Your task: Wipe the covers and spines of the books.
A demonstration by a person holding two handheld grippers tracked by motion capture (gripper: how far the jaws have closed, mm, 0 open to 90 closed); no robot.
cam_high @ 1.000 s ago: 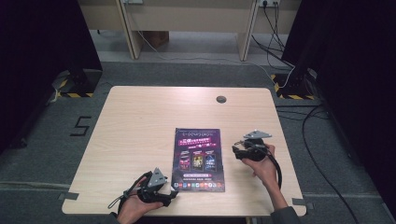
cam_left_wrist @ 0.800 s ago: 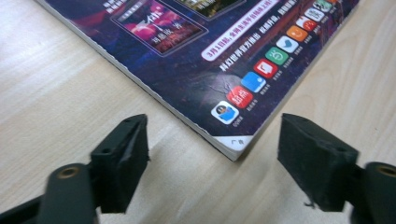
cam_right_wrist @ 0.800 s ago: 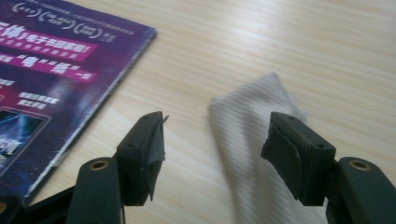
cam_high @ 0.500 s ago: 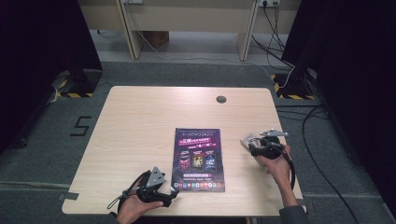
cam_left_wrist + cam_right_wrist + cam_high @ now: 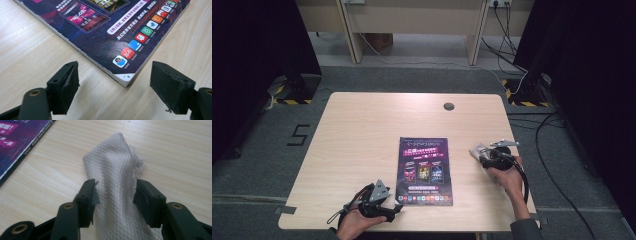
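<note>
A white waffle-weave cloth [image 5: 117, 185] lies bunched on the table [image 5: 362, 130] near its right edge, just to the right of a purple magazine [image 5: 424, 170] that sits flat toward the middle of the near edge. The right gripper [image 5: 115, 192] straddles the cloth: its jaws stand partly apart with the fabric between them, the pads close to the folds on both sides but not visibly pinching, so the grasp looks set up rather than made. In the high view this gripper [image 5: 484, 155] sits at the cloth's near end, held in the person's right hand [image 5: 507, 177]. The left gripper [image 5: 115, 82] has its jaws wide, empty, and aimed at the magazine's near left corner [image 5: 125, 78], which lies between them and a little ahead; in the high view it [image 5: 398, 210] rests low by the table's near edge. The step in hand seems to be taking up the cloth, perhaps to wipe the cover. Next, the right jaws would need to close firmly on the gathered fabric, while the left closes on or steadies the corner so the magazine does not slide.
</note>
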